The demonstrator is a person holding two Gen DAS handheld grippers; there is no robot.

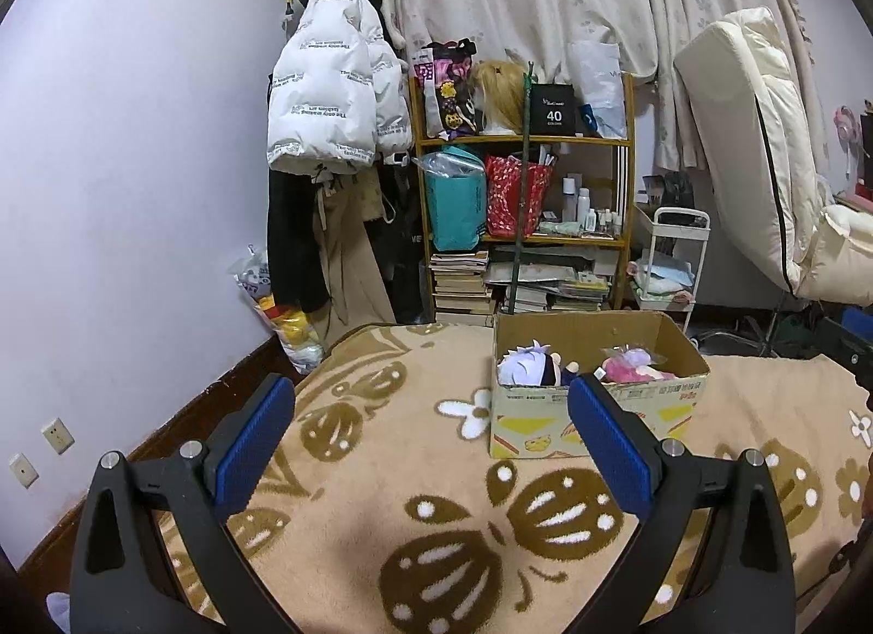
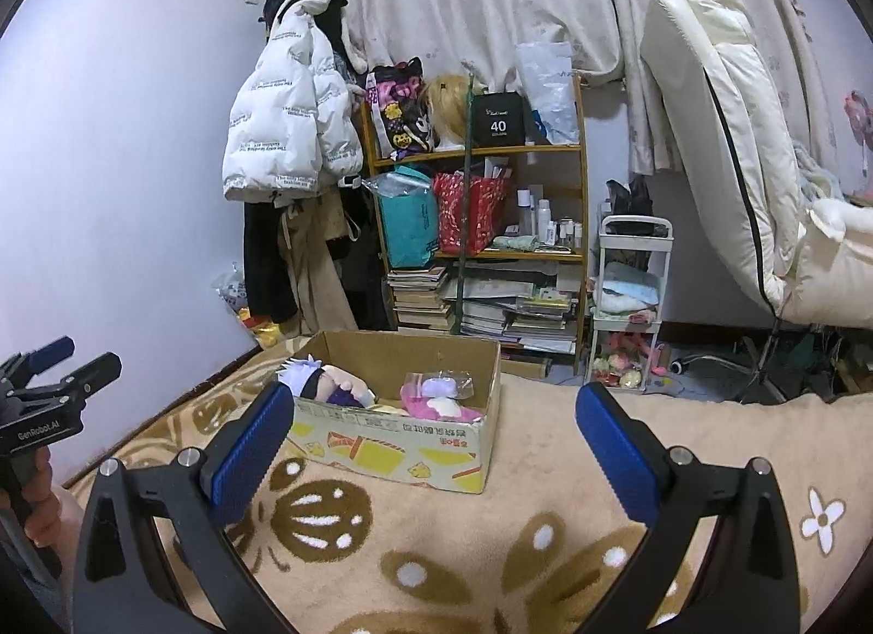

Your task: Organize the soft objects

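Basically, the whole work surface is a bed covered by a tan blanket with brown leaf print and white flowers; its left edge runs along the wall, its far edge drops off ahead of the bookshelf and white cart. Most of the blanket is bare, with open room on all sides of the box.

Cardboard box sits open-topped on the blanket near the far edge, well apart from the wall-side edge. In the right wrist view its near long wall faces the camera at a slight angle.

Inside the box: white-haired plush doll at the left end, its head rising above the rim; pink plush in a clear bag at the right end. The two are near each other; touching or not, cannot tell.

Left gripper: jaws wide, nothing between them, hovering over bare blanket short of the box's left corner.

Right gripper: jaws wide, empty, lined up on the box's near wall, above the blanket.

Left gripper also shows at the right view's left edge, held by a hand.
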